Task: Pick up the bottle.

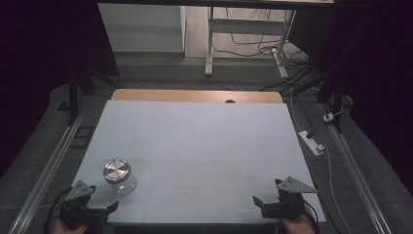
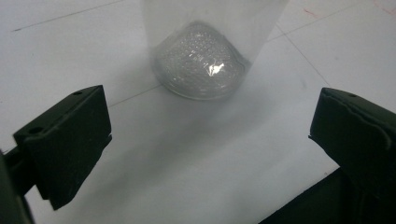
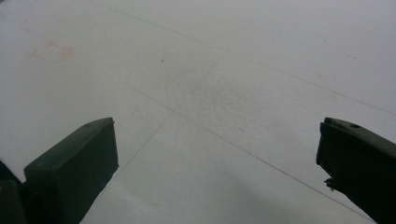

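My left gripper (image 1: 95,207) sat at the near-left table edge, jaws wide, nothing between them. The glass jar (image 1: 118,176) with its metal lid (image 1: 116,170) stood upright on the white table (image 1: 204,146), just beyond that gripper, not touching it. In the left gripper view the jar's dimpled base (image 2: 201,63) was ahead of the gap. My right gripper (image 1: 270,204) rested near-right, jaws wide, well apart from the jar.

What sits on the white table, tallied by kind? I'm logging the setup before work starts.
Clear jar with metal lid: 1
Handheld tongs, left tongs and right tongs, both open, holding nothing: 2
Total: 3
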